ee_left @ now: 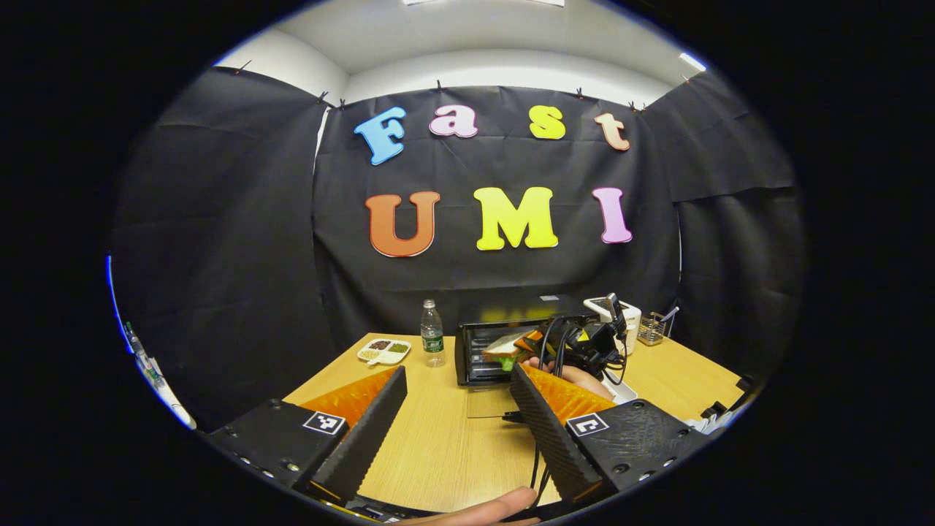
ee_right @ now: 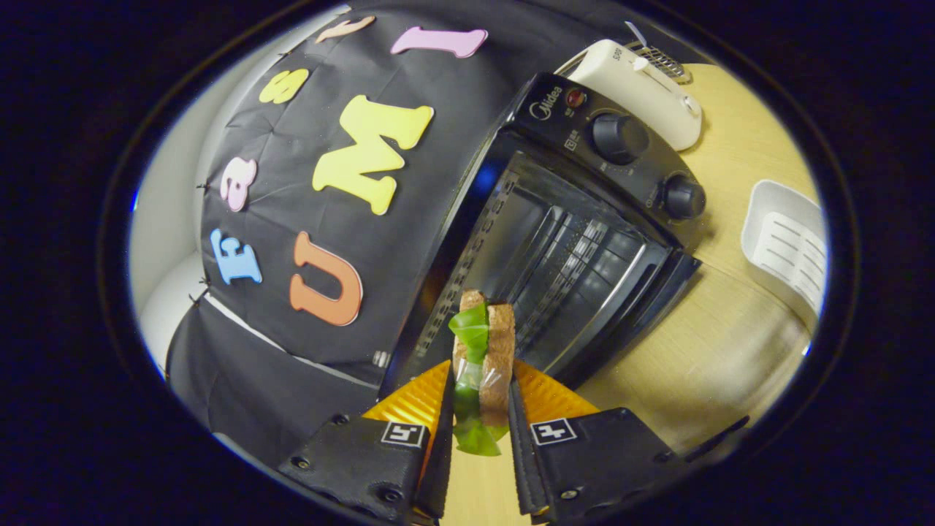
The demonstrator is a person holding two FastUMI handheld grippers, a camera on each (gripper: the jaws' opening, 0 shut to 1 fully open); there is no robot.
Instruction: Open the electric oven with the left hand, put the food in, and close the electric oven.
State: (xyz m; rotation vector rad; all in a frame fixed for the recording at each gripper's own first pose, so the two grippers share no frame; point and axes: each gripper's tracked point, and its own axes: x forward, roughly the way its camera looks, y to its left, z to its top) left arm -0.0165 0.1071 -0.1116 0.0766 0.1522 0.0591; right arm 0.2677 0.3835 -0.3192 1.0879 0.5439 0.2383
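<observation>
Two slices of brown bread with green lettuce between them, a sandwich (ee_right: 482, 358), sit clamped between the fingers of the right gripper (ee_right: 478, 416), which press on it from both sides. The sandwich is held just in front of the open mouth of the black electric oven (ee_right: 584, 219), whose glass door (ee_left: 491, 402) lies folded down onto the light wooden table (ee_left: 438, 438). In the left gripper view, the sandwich and the right gripper appear at the oven's opening, with a hand (ee_left: 577, 376) holding that gripper. The left gripper (ee_left: 456, 409) hovers well in front of the oven, above the table, its fingers spread wide and holding nothing. Left of the oven stand a clear plastic water bottle (ee_left: 432, 334) and a white divided dish (ee_left: 383, 351). Right of the oven sit a cream toaster (ee_right: 643, 88) and a white plastic tray (ee_right: 785, 248).
</observation>
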